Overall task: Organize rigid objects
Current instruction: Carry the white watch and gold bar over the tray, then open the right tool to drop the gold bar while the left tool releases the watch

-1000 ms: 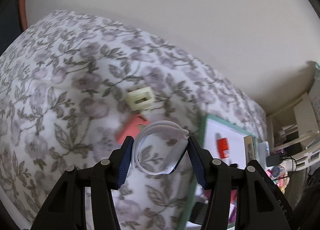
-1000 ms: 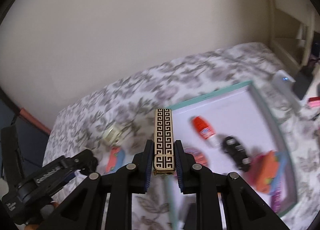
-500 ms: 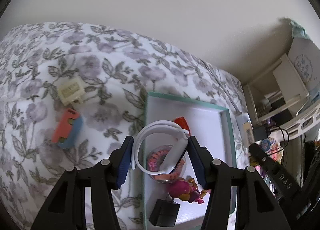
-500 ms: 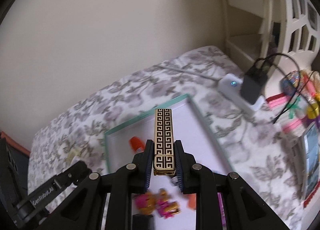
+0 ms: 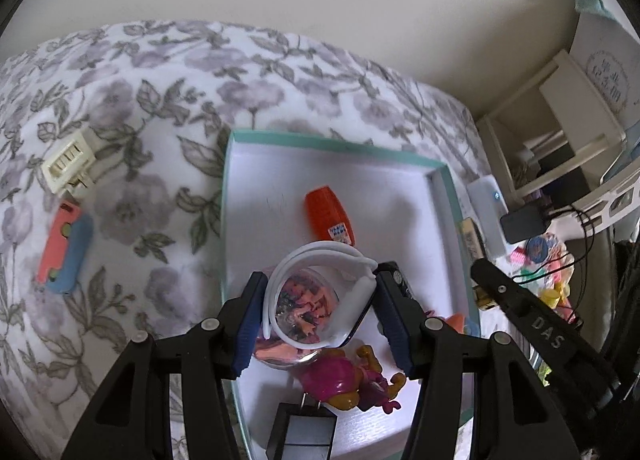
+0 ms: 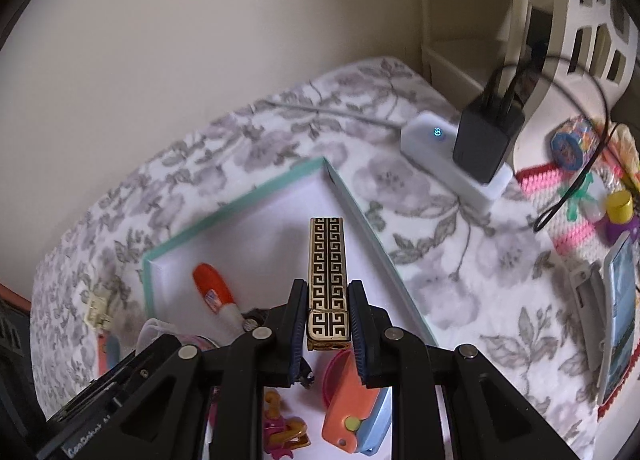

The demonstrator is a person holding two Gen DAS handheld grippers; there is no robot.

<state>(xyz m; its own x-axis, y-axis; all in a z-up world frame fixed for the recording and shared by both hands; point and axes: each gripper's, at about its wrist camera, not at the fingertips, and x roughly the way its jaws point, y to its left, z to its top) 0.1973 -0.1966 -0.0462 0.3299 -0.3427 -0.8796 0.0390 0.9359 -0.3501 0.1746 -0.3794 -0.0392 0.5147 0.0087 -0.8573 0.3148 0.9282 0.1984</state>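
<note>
My left gripper [image 5: 320,310] is shut on a white smartwatch [image 5: 354,300] with a looped band, held over the near part of a teal-rimmed white tray [image 5: 336,144]. My right gripper [image 6: 328,324] is shut on a gold bar with a black key pattern [image 6: 328,272], held above the same tray [image 6: 236,204]. In the tray lie an orange glue bottle [image 5: 330,218], a clear round case of colourful bits [image 5: 298,316], a pink and yellow toy figure [image 5: 348,380] and a black cube [image 5: 300,436]. The right gripper's arm [image 5: 532,324] shows at the tray's right side.
On the floral bedspread left of the tray lie a cream plug block [image 5: 70,166] and a pink and blue case [image 5: 64,246]. A white power strip with a black charger [image 6: 480,148] and cables lies right of the tray. Shelves and small toys [image 6: 588,180] crowd the right.
Both grippers have swung right, from over the bedspread to over the tray. Each kept hold of its object. The right gripper's arm has come into the left wrist view.
</note>
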